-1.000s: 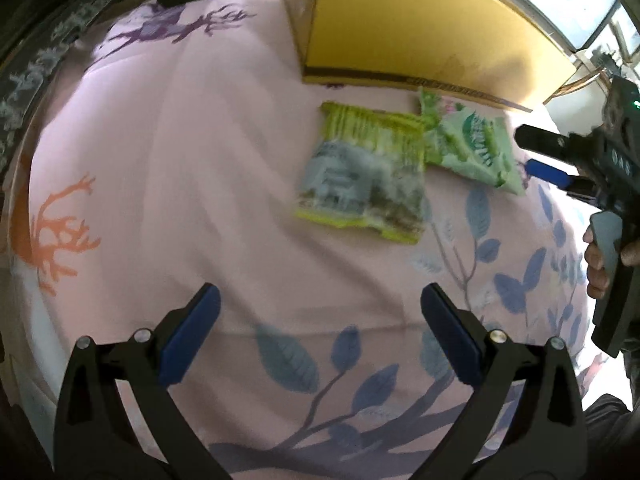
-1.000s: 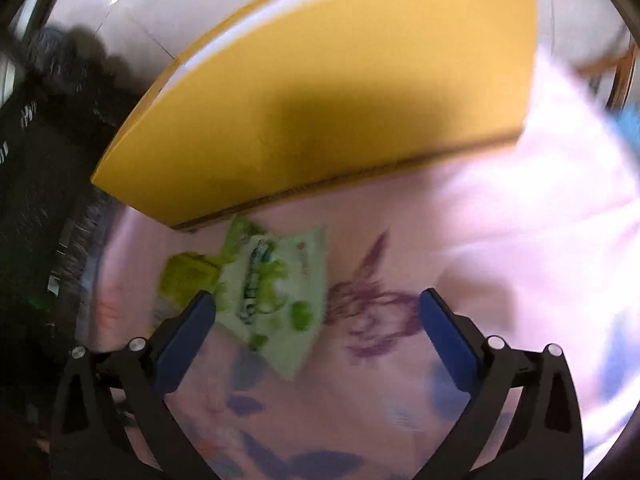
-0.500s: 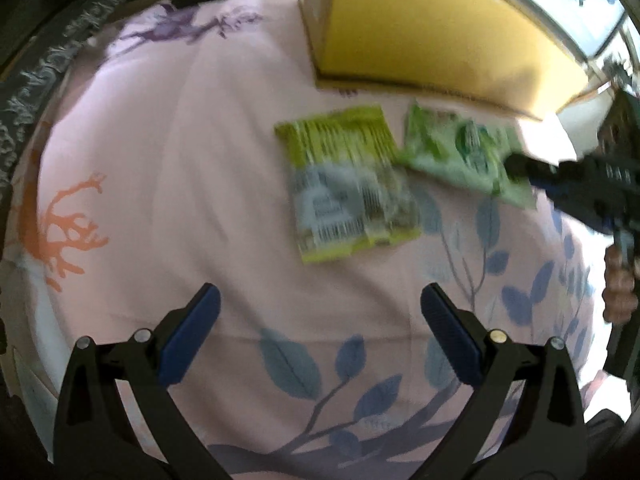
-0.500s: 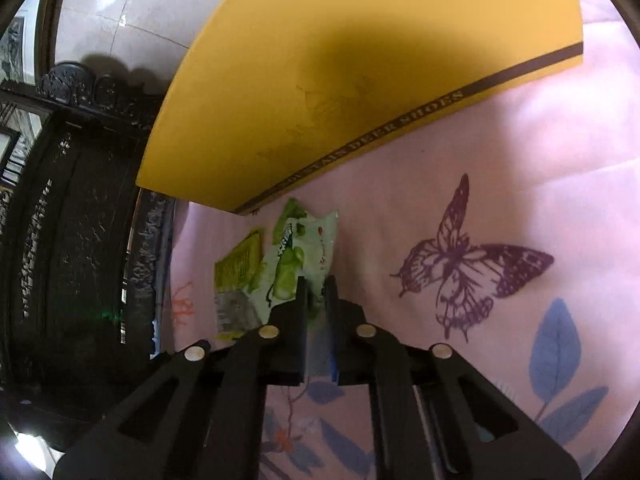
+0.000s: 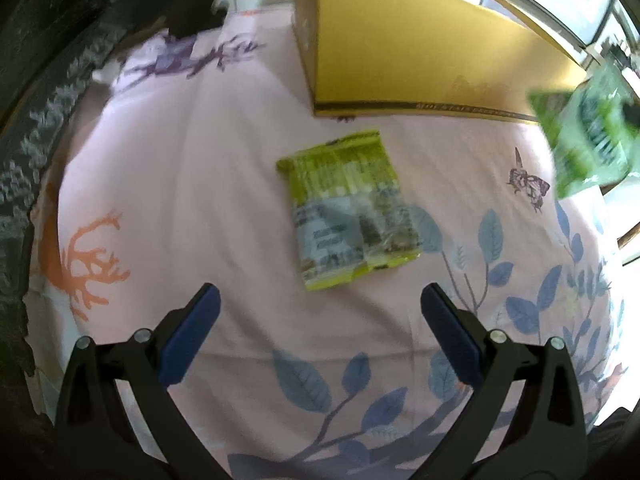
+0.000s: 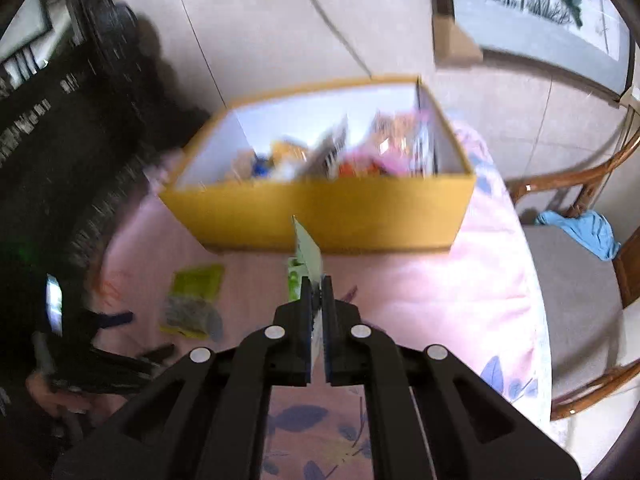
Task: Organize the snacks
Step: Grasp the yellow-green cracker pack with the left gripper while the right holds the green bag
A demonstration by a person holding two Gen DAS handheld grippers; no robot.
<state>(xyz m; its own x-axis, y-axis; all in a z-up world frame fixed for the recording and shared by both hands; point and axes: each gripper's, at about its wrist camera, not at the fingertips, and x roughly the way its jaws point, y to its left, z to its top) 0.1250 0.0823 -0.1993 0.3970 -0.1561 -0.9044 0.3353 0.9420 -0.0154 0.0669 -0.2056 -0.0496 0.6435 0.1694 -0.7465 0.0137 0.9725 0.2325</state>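
The right claw (image 6: 316,304) is clamped on one edge of the green snack bag (image 6: 306,258), held in the air before the yellow box (image 6: 320,208). With so thin a pinch, the bag could slip or catch the box wall. The left claw (image 5: 320,332) stands apart above the bench (image 5: 180,184), near the lime packet (image 5: 350,208).

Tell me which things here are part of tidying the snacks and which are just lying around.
Part of the job: green snack packet in the right gripper; yellow-green snack packet on the cloth; yellow box; left gripper.
Lying about: wooden chair; blue cloth.
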